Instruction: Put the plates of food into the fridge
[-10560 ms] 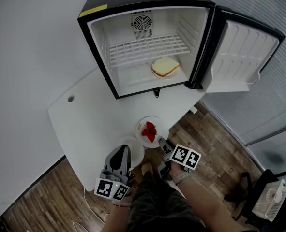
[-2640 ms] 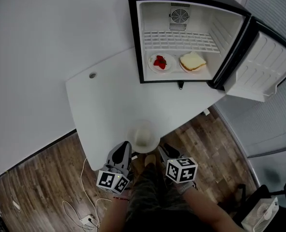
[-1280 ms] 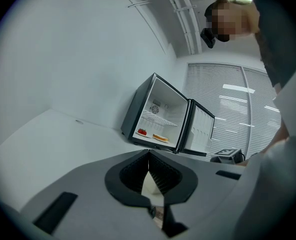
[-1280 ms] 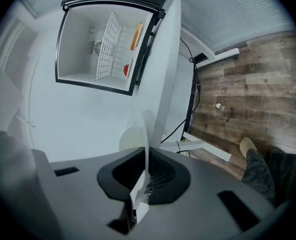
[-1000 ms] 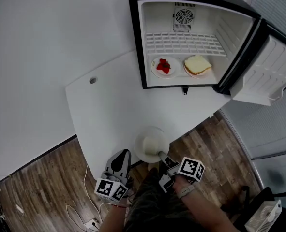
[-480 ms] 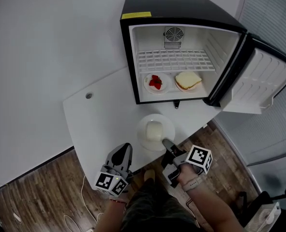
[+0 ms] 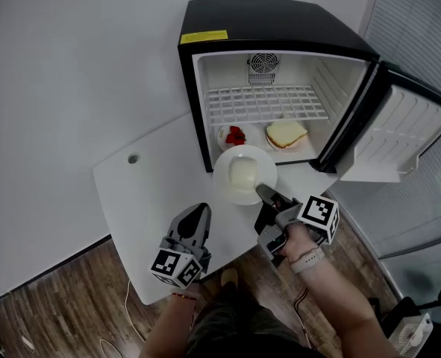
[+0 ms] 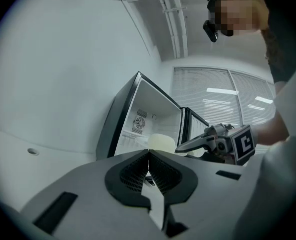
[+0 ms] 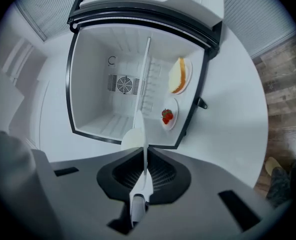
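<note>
R gripper (image 7: 262, 192), clamped on last plate (image 7: 222, 178), has lifted it off worktop (image 7: 153, 192) to fridge (image 7: 280, 21) front. L gripper (image 7: 201, 209) closed, empty.

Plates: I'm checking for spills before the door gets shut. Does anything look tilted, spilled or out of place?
Nothing stands out. The right gripper holds the plate of pale food by its rim, unspilled; strawberry plate and sandwich plate sit flat in the fridge.

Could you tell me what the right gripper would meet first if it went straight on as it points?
Probably the front edge of the wire shelf in the open fridge: the plate held by the right gripper lines up edge-on with it. Depth is unclear.
</note>
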Action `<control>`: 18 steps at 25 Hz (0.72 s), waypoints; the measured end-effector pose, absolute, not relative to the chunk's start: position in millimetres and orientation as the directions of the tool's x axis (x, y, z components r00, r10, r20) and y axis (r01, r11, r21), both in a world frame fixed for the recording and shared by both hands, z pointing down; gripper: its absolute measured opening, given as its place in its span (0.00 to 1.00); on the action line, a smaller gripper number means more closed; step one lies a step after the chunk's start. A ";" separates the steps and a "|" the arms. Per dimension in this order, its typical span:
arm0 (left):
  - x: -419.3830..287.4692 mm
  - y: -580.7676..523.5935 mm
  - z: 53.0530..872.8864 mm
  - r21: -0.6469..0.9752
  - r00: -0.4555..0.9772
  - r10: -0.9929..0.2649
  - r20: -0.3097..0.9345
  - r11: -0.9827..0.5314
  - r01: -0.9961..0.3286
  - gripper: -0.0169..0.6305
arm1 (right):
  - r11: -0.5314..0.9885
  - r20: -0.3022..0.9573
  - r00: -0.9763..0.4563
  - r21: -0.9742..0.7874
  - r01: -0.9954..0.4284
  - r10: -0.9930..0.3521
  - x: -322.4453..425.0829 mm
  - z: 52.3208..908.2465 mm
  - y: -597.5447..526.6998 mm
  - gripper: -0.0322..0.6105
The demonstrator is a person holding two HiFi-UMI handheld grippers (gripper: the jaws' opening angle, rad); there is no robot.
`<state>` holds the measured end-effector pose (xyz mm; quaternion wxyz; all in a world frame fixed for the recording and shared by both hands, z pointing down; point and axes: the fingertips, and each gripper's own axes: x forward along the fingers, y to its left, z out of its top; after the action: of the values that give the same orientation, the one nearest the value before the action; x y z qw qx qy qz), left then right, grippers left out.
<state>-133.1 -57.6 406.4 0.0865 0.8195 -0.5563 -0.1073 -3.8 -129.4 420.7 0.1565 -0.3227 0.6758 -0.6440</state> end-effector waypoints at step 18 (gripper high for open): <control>-149.6 -127.6 404.9 0.298 0.371 -0.925 -0.087 -0.379 -0.876 0.04 | -0.085 0.172 -0.682 -0.983 -0.160 -0.711 -33.4 385.1 -264.4 0.08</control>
<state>-149.6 -127.6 404.9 0.1013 0.8218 -0.5477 -0.1203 -33.4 -264.4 385.1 0.2107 -0.3388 0.6427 -0.6541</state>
